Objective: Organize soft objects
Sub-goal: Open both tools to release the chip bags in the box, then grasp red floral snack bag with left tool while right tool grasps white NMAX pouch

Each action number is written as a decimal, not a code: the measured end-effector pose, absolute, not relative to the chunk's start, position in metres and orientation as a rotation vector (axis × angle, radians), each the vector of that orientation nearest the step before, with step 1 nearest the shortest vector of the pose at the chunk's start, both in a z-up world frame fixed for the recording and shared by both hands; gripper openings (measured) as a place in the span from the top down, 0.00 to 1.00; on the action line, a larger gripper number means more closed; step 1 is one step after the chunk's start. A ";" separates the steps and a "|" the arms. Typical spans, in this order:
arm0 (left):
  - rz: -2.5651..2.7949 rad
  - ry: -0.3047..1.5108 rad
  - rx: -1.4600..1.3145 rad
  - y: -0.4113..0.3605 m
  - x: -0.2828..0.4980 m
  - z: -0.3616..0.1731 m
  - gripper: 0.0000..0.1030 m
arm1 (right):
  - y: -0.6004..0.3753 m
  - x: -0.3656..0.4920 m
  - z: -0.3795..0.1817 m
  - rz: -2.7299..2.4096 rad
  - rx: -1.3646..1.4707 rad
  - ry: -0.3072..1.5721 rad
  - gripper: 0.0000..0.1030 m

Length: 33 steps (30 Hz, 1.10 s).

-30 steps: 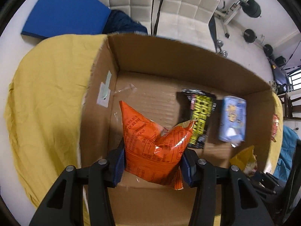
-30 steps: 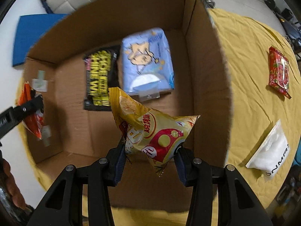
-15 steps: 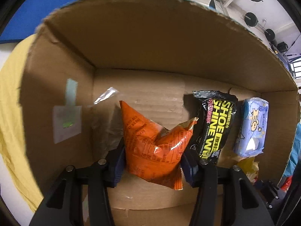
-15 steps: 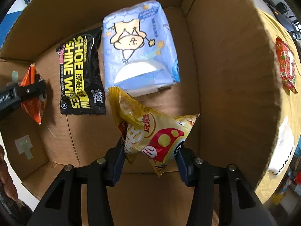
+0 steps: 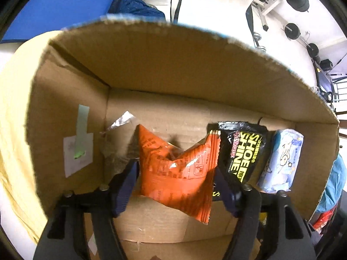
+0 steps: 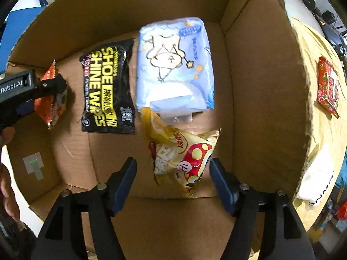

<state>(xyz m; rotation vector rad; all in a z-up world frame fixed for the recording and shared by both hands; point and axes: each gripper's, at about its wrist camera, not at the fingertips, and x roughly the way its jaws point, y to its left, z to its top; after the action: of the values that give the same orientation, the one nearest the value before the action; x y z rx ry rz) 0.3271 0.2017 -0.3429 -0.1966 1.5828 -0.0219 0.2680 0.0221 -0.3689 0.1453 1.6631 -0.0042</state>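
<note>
Left tongs (image 5: 175,174) have just been opening; the blue pads now stand off the crinkly orange foil snack bag (image 5: 173,173), which sits between them w/ slivers of gap each side, so it's let go or nearly. Right tongs (image 6: 172,173) have likewise just spread wide, pads clearly apart from the glossy yellow chip bag w/ red mushroom print (image 6: 184,158) lying between them on the floor of the brown corrugated cardboard box (image 6: 260,86).

Step in hand looks like release into the box. Done well: both tongs should finish opening before lifting, then rise straight up so no pad snags a bag's crimped edge and drags it out. The orange bag probably hasn't fully settled, so a short pause before withdrawing would help.

Both bags are air-puffed, pillow-shaped, slick film w/ serrated seams; likely to shift or slide rather than stay put. Next to them lie a flat black shoe-wipes pouch w/ yellow lettering (image 6: 108,91) and a soft pale-blue tissue pack w/ cartoon print (image 6: 175,65), side by side. Outside the box, on the wrinkled yellow cloth over the counter (image 6: 312,49), wait a red patterned packet (image 6: 327,84) and a white plastic pack (image 6: 318,173).
</note>
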 end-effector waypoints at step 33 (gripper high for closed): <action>-0.006 1.146 -0.086 0.188 0.191 -0.176 0.00 | 0.006 0.188 -0.210 0.061 0.084 1.324 0.00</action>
<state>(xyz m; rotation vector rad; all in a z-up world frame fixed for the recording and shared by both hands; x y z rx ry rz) 0.1908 0.1876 -0.1764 -0.0865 1.1455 -0.0063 0.1883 0.0064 -0.2101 0.0838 1.3236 0.0614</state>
